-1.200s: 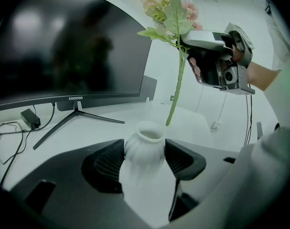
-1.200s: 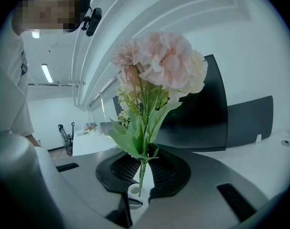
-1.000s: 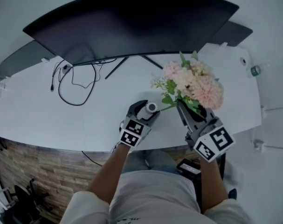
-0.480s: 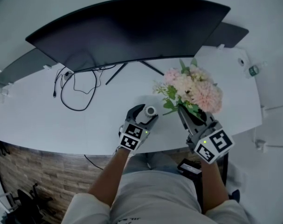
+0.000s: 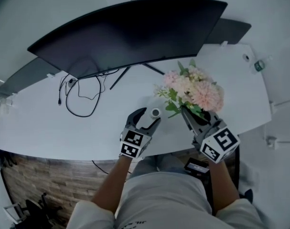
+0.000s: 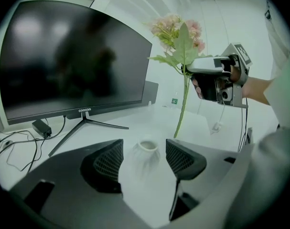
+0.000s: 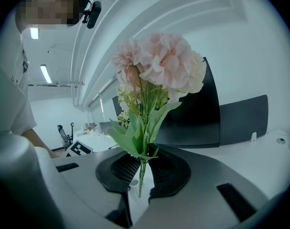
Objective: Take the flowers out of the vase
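My right gripper is shut on the green stems of a pink and cream bouquet, held upright over the table. In the right gripper view the stems are pinched between the pads and the blooms rise above. In the left gripper view the stem end hangs free in the air, clear of the vase. The small white ribbed vase stands on the table between the fingers of my left gripper. There, narrow gaps show between the vase and both pads, so the left gripper is open around it.
A wide curved monitor on a thin-legged stand fills the back of the white table. Black cables loop at its left. A small bottle stands at the far right. The table's front edge runs just under both grippers.
My left gripper has lifted a little and drawn back slightly, leaving the vase near its fingertips. The right gripper with the bouquet has kept its place.
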The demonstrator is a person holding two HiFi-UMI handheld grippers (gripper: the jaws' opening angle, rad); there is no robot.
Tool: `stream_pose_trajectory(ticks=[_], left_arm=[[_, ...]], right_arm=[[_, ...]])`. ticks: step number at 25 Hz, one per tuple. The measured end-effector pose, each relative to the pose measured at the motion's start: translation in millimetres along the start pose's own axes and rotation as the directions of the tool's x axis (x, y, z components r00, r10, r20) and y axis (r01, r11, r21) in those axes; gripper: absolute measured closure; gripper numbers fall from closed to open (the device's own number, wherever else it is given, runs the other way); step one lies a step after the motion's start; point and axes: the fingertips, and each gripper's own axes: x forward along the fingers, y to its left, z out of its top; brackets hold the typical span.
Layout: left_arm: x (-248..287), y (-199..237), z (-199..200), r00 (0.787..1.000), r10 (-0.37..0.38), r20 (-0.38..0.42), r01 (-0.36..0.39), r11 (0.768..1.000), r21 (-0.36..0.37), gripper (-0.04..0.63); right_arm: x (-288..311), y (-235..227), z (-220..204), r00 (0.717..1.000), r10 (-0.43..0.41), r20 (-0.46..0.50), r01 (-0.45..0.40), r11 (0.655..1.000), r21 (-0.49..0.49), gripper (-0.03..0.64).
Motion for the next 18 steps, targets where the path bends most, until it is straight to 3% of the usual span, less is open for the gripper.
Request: stream_pose_trajectory(ticks=[9,18], left_arm=[[-29.4,2.4,24.9,0.998,0.046,0.041,-0.045,0.999,-0.023,0.392],[-51.9,-1.0,64.4,0.992,0.072,0.1,-0.068,0.997,-0.044,0.55]], right_arm=[[-0.7,6.9,9.3,1.0,0.016,0.006,-0.016,1.0,-0.014,0.551],[4.5,20.1,11.1,0.999,0.041,0.002,-0.041,0.999,-0.021,0.549]])
